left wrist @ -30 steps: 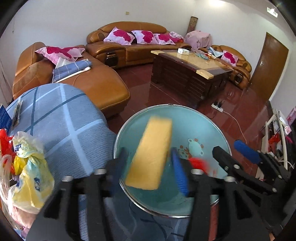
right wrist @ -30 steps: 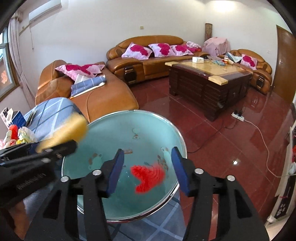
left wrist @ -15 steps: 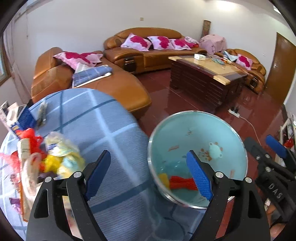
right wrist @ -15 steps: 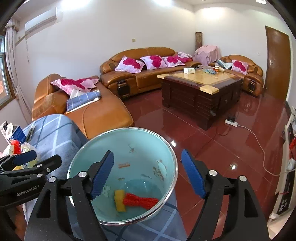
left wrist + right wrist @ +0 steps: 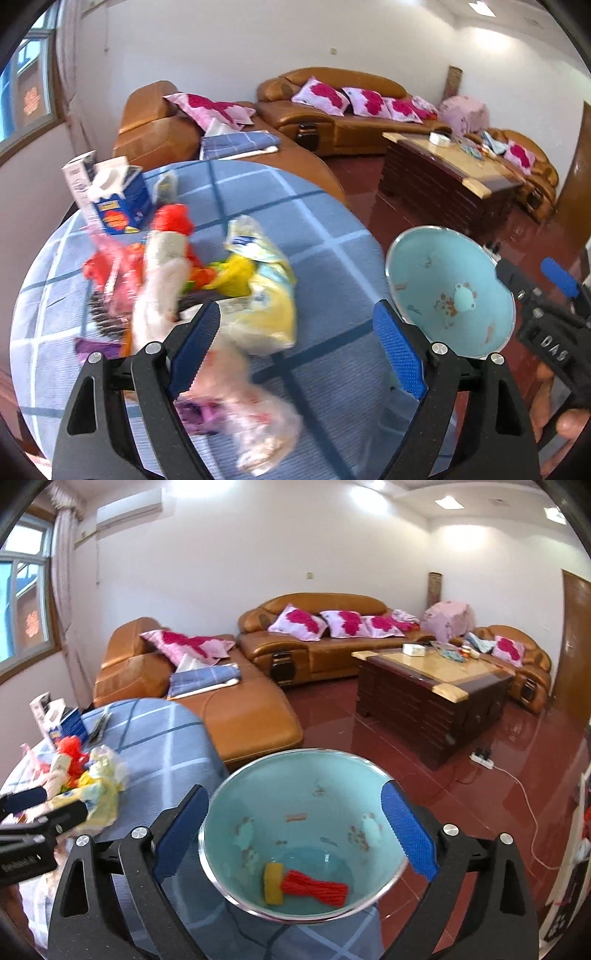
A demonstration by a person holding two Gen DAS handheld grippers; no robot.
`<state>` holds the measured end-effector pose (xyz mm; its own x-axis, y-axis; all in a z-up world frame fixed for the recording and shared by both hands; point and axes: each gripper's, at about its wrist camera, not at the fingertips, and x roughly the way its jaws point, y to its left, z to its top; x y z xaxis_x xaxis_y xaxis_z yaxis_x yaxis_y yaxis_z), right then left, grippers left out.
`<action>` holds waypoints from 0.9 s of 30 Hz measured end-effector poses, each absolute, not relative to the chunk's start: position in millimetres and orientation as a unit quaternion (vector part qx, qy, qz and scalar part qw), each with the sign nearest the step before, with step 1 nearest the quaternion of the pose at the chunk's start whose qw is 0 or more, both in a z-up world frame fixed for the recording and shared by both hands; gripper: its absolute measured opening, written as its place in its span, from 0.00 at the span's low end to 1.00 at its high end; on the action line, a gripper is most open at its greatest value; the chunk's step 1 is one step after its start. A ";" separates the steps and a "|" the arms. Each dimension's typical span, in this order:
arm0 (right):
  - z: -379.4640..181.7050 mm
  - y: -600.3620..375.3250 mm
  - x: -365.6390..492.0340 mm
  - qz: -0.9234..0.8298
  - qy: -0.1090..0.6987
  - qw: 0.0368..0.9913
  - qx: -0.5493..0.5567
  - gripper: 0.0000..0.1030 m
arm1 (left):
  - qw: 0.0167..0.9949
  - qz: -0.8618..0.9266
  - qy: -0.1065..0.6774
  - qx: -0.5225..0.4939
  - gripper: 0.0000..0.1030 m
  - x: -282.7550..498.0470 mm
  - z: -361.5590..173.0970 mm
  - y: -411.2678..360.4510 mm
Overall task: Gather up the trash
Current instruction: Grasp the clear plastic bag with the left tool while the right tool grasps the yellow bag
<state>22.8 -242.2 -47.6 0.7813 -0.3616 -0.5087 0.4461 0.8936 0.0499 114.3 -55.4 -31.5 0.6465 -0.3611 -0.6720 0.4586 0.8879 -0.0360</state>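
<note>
Done: a yellow sponge (image 5: 273, 883) and red wrapper (image 5: 314, 888) are seen in the blue bin (image 5: 295, 775).
Left: a trash pile (image 5: 207, 280) is left on the tabletop (image 5: 325, 240).
Left hand-held gripper (image 5: 293, 352): just opened wide, nothing held.
Right hand-held gripper (image 5: 293, 836): just opened wide, nothing held.

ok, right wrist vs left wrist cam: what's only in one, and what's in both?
Only the right wrist view: the bin's floor, with a yellow piece and a red piece lying in it, plus the wall air conditioner.
Only the left wrist view: the trash pile close up, with pale wrappers under the open left gripper.
Both: the teal bin, blue checked tablecloth, blue carton, sofas.
</note>
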 end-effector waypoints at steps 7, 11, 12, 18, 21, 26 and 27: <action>-42.6 -212.4 30.3 -0.175 0.252 0.949 0.067 0.89 | 0.925 -0.200 0.321 0.034 0.81 116.2 -7.9 -11.8; -40.8 -197.0 35.9 -0.141 0.252 0.955 0.063 0.89 | 0.934 -0.158 0.319 0.032 0.80 119.5 -5.8 24.3; -40.8 -193.5 37.6 -0.133 0.254 0.956 0.066 0.88 | 0.937 -0.143 0.319 0.031 0.80 119.8 -6.8 36.5; -43.6 -167.9 59.3 -0.078 0.277 0.955 0.070 0.70 | 0.938 -0.096 0.331 0.022 0.80 119.3 -14.8 74.0; -39.9 -153.3 71.2 -0.055 0.278 0.956 0.071 0.69 | 0.937 -0.089 0.336 0.026 0.78 119.1 -20.1 80.9; -40.9 -134.7 98.0 -0.027 0.298 0.951 0.075 0.66 | 0.934 -0.098 0.342 0.028 0.73 119.2 -26.8 80.2; -41.8 -132.3 103.1 -0.023 0.302 0.950 0.079 0.66 | 0.934 -0.100 0.343 0.028 0.73 118.5 -27.6 78.6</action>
